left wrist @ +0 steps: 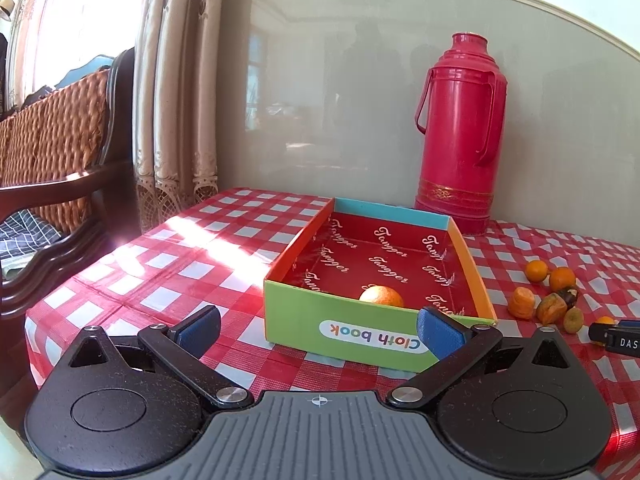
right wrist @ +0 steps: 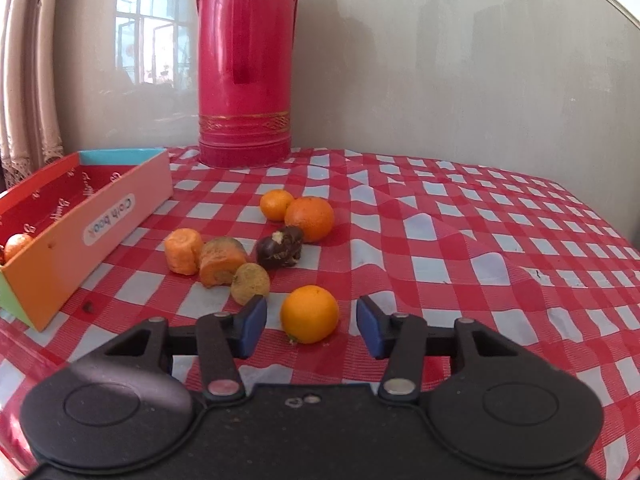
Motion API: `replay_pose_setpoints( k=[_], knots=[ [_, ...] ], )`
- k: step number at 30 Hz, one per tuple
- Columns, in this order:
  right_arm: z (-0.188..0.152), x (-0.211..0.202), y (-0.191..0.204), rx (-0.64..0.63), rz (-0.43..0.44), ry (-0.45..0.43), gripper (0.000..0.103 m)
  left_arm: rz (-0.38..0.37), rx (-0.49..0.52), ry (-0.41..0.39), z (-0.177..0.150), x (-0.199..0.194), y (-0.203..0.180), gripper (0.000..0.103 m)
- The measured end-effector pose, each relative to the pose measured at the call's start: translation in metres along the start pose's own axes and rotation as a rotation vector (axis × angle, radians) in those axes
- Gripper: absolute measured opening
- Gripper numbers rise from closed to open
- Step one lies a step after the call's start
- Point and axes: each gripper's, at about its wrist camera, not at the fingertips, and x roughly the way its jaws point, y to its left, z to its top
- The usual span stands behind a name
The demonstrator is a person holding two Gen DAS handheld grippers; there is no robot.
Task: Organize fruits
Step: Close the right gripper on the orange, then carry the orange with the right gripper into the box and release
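A cardboard box (left wrist: 376,280) is sitting at the left on the checked tablecloth (right wrist: 460,240), one tangerine (left wrist: 382,296) lying inside. The left gripper (left wrist: 318,326) is hovering before it, jaws spread wide, empty. A red thermos (right wrist: 246,64) is standing behind. Shrivelled fruit pieces (right wrist: 218,260) are lying beside two tangerines (right wrist: 298,212). The right gripper (right wrist: 310,320) is straddling another tangerine (right wrist: 309,314), pads not touching it.

Open cardboard box (left wrist: 372,260), red lining, multicolour walls, w/ one orange (left wrist: 382,296) inside at near wall. Beside it on cloth: bright orange (right wrist: 309,314) nearest, two more oranges (right wrist: 309,218) touching farther back, shrivelled orange and dark pieces (right wrist: 218,260) clustered between.
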Motion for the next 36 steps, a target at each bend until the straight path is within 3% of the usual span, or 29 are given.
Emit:
replay_pose_setpoints(
  k=[2,4,7,14,25,33,34,35,36],
  knots=[
    [0.0,0.005,0.0,0.01,-0.005,0.017,0.041,0.006,-0.001,0.0,0.0,0.0,0.003,0.103],
    [0.0,0.01,0.0,0.012,0.001,0.049,0.025,0.011,-0.006,0.003,0.0,0.001,0.007,0.103],
    [0.002,0.008,0.002,0.026,0.018,0.043,0.024,0.017,-0.003,0.005,-0.001,0.002,0.011,0.103],
    [0.009,-0.008,0.019,-0.005,0.045,-0.06,0.024,0.038,-0.006,0.009,-0.001,0.002,0.022,0.103],
    [0.022,-0.039,0.076,-0.03,0.241,-0.276,0.024,0.095,-0.022,0.029,-0.005,0.003,0.052,0.103],
    [0.026,-0.038,0.125,-0.088,0.349,-0.29,0.025,0.109,-0.006,0.047,-0.007,0.005,0.056,0.103],
    [0.027,-0.036,0.128,-0.09,0.354,-0.285,0.026,0.11,-0.002,0.049,-0.007,0.005,0.056,0.103],
    [0.027,-0.032,0.133,-0.094,0.357,-0.279,0.038,0.11,0.002,0.051,-0.007,0.006,0.056,0.103],
    [0.027,-0.03,0.136,-0.103,0.351,-0.271,0.065,0.11,0.005,0.052,-0.007,0.006,0.056,0.103]
  ],
)
